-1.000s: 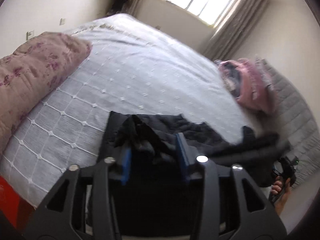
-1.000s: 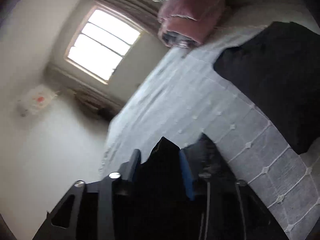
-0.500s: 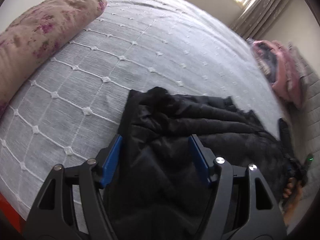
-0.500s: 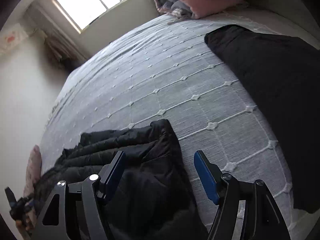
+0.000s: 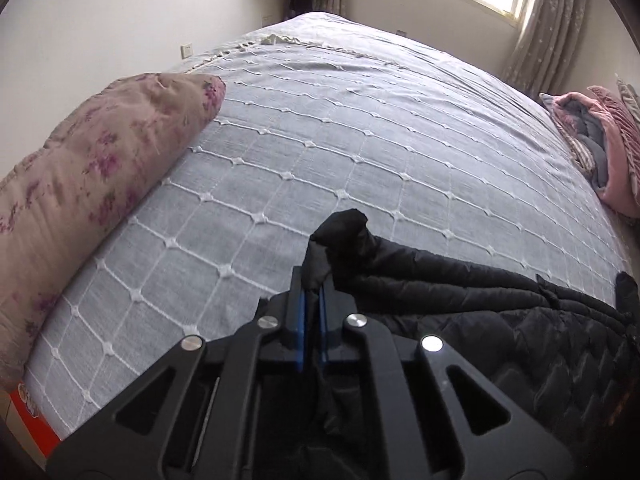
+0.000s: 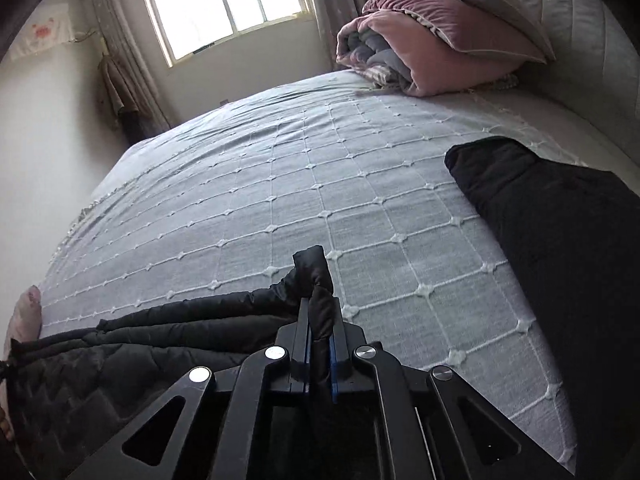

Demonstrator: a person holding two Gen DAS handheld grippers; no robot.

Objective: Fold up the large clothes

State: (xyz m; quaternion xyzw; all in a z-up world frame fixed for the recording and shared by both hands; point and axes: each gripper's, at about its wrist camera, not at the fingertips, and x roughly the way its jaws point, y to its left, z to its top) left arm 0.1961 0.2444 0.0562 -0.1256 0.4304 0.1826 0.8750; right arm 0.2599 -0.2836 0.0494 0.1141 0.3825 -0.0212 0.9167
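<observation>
Left wrist: left tool (image 5: 312,300) clamped on a puffy corner of the black quilted jacket (image 5: 500,320), which lies on the bed (image 5: 340,128) with its grey grid-stitched cover. One floral pillow (image 5: 92,184), one pink folded blanket (image 5: 612,160).

Right wrist: right tool (image 6: 320,328) pinching the jacket's (image 6: 140,344) other corner. One separate black garment (image 6: 560,240) on the bed (image 6: 280,184), apart. Pink velvet blanket (image 6: 420,48), one window (image 6: 224,4).

No text, label or number can be read anywhere.
</observation>
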